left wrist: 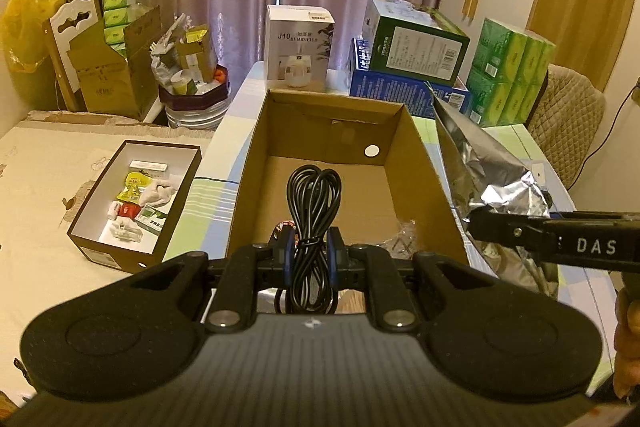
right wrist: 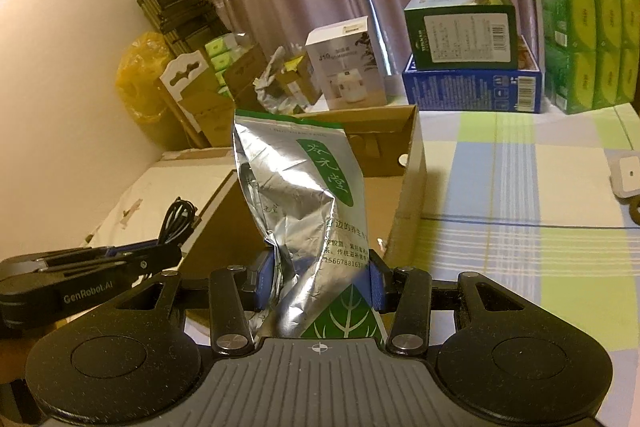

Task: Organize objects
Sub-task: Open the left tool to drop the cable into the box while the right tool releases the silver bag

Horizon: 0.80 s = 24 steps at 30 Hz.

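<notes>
A coiled black cable (left wrist: 314, 211), tied at its waist with a twist tie, sits clamped between the blue pads of the left gripper (left wrist: 312, 251), which has closed narrowly on it. The coil hangs over the near end of an open cardboard box (left wrist: 420, 163); its loops reach out above the box's bare floor. Whether it touches the floor cannot be told. A bit of clear plastic wrap (left wrist: 402, 233) lies in the box's near right corner.

Just right of the box, the right gripper (right wrist: 320, 277) pinches a crumpled silver foil bag (right wrist: 296, 183) with green print near its lower part. The bag stands nearly upright, its sealed green top leaning slightly left, in front of the box's right wall. In the left wrist view the same bag (left wrist: 480, 167) shows beside the box, with the right gripper (left wrist: 476, 223) reaching in from the right edge.

The box rests on a surface covered in a checked cloth (right wrist: 520, 187) of green, blue and white. At the far end stand a white humidifier box (left wrist: 298, 47), a green box (left wrist: 416, 43) stacked on a blue box (left wrist: 384, 83), and a pack of green tissues (left wrist: 508, 75). To the left, a smaller open box (left wrist: 136, 203) with white walls inside holds small packets and lies on a bed with a cream cover (left wrist: 44, 183).
</notes>
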Motion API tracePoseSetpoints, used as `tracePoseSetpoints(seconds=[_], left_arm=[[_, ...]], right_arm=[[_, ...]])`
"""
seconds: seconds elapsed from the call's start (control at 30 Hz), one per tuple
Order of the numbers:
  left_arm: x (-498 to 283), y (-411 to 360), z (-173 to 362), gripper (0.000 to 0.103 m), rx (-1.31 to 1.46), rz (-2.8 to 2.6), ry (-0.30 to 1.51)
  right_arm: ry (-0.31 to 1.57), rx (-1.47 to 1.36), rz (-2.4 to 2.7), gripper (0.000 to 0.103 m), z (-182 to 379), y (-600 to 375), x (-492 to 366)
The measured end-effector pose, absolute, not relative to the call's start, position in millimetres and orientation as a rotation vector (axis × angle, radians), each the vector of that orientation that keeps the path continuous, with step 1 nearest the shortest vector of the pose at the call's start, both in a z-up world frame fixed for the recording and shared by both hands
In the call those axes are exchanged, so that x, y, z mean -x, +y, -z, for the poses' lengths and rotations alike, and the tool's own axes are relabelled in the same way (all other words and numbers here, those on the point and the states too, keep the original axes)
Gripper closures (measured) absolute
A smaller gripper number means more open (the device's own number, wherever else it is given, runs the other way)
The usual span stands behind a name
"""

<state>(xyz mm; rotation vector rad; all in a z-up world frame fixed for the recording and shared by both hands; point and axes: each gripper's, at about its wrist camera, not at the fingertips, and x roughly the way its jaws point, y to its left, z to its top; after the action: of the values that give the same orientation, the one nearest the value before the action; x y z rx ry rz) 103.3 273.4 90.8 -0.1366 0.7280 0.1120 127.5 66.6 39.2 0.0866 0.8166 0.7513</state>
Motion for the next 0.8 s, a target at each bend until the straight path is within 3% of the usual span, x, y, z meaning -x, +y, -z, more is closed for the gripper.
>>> tracePoseSetpoints(seconds=[0.8], left_arm=[[-131, 280, -78, 0.090, 0.129, -0.093, 0.744]], right_arm=[[0.842, -0.101, -0.739, 0.060, -27, 82, -144]])
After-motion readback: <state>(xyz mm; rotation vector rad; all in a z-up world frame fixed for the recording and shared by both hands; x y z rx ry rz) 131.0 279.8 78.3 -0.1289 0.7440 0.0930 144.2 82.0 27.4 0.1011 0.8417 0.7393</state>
